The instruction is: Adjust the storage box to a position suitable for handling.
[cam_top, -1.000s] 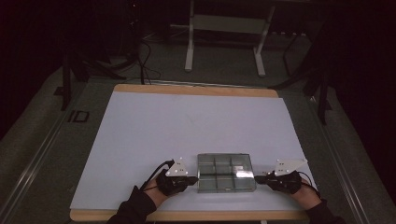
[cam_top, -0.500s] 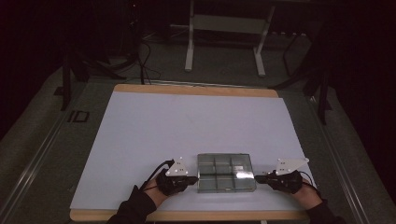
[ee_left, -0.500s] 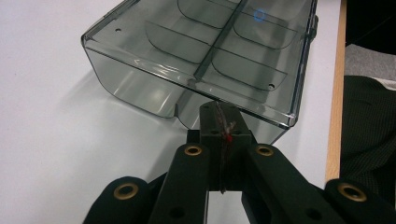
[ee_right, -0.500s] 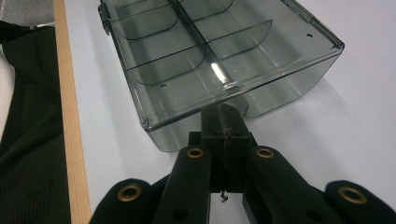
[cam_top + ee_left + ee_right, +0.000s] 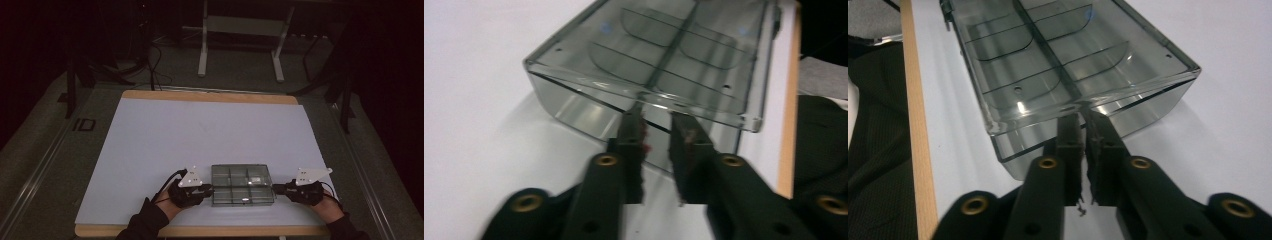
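Smoky clear plastic, that is the shallow rectangular compartment box lying flat on the white table, close to the near edge and a little toward its right half. Thin dividers split its inside into small cells, and its flat clear lid sits on top.

I hold my left claw at the box's left end, level with the table. In the left gripper view my two black jaws stand a narrow gap apart, their tips up against the end wall just under the lip of the lid; whether they pinch anything I cannot tell, since the tips blur into the plastic. A grey three-cornered plate rides on top of that claw in the high view.

My right claw meets the opposite end of the box, also low and level. In the right gripper view its jaws are nearly together, only a sliver of space between the pads, with the tips touching the end wall right below the lid's edge, on the line of the long middle divider.

Pale wood trims the table's near edge; my dark sleeves cross it from below. Beyond the far edge stands a grey metal frame on dim floor
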`<move>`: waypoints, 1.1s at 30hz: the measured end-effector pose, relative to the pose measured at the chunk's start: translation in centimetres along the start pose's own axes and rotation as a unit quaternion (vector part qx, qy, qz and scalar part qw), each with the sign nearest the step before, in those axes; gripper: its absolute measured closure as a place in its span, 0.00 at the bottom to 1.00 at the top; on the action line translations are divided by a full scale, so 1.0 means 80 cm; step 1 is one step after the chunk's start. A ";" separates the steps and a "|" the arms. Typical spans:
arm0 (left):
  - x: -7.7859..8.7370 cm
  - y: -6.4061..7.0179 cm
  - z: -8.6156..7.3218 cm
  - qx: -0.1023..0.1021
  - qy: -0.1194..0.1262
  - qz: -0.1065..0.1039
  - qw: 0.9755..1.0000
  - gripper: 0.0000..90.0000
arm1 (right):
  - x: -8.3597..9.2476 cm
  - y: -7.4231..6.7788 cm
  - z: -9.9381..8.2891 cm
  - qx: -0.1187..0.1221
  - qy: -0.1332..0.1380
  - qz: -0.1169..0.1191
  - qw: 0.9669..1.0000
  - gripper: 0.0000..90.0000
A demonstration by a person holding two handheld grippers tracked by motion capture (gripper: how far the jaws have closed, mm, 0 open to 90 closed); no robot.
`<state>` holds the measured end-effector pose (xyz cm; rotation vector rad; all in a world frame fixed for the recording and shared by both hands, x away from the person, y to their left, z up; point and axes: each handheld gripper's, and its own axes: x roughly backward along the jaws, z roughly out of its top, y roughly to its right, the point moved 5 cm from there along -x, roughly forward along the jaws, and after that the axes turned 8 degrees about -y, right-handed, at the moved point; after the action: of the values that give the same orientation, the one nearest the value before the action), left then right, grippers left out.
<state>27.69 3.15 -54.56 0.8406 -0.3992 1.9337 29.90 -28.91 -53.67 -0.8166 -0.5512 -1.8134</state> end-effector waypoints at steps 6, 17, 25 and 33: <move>0.002 -0.001 0.005 -0.001 0.013 0.001 1.000 0.67 | 0.003 0.003 0.003 -0.006 0.011 -0.012 1.000 0.80; 0.008 -0.004 0.016 -0.005 0.032 0.011 0.999 0.65 | 0.008 0.008 0.016 -0.002 0.022 -0.031 0.999 0.74; 0.007 -0.007 0.023 -0.007 0.044 0.024 0.999 0.68 | 0.008 0.011 0.023 -0.001 0.025 -0.036 0.999 0.72; 0.011 -0.014 0.035 -0.005 0.058 0.041 0.997 0.71 | 0.014 0.016 0.035 -0.002 0.042 -0.049 0.998 0.78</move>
<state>29.46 2.59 -52.03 0.7111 -0.3787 2.0439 31.57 -28.11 -50.97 -0.7227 -0.5420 -1.9297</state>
